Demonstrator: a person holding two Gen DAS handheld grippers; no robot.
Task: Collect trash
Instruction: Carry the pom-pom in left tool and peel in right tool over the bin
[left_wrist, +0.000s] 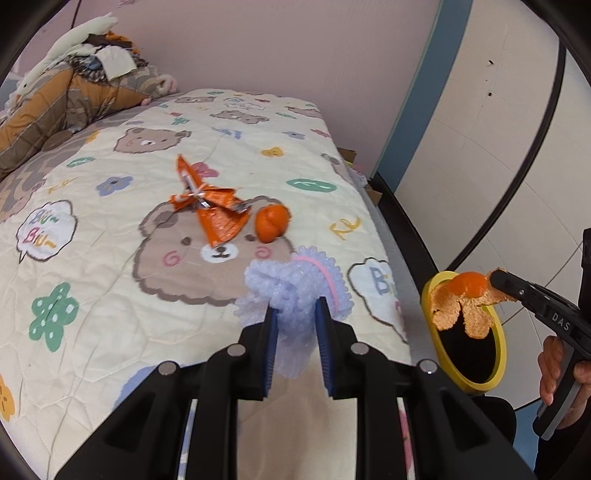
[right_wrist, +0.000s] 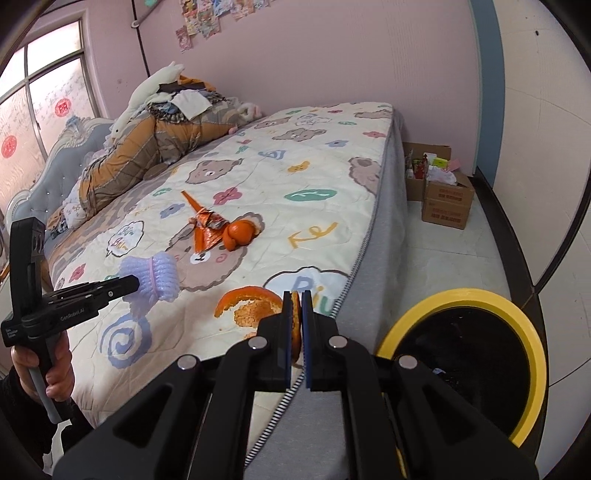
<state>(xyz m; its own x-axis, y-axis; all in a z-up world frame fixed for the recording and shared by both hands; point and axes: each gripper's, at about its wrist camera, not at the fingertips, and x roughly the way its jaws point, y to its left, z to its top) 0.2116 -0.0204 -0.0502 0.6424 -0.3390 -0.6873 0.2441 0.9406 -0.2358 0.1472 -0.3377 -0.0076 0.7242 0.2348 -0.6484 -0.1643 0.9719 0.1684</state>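
My left gripper (left_wrist: 295, 308) is shut on a pale lilac foam fruit net (left_wrist: 295, 280) with a pink band, held above the bed; the same net (right_wrist: 157, 275) shows at the left gripper's tip (right_wrist: 135, 284) in the right wrist view. My right gripper (right_wrist: 296, 301) is shut on a spread orange peel (right_wrist: 251, 306), which hangs over the yellow-rimmed bin (left_wrist: 496, 373) in the left wrist view, peel (left_wrist: 461, 306). An orange foil wrapper (left_wrist: 216, 206) and a curled piece of orange peel (left_wrist: 271, 221) lie on the bear-print bedspread (left_wrist: 110, 295).
The bin (right_wrist: 532, 332), lined in black, stands on the floor beside the bed's right edge. Cardboard boxes (right_wrist: 443, 195) full of packets sit near the far wall. Folded quilts and clothes (right_wrist: 155, 140) pile at the bed's head. A hand (right_wrist: 55, 373) grips the left tool.
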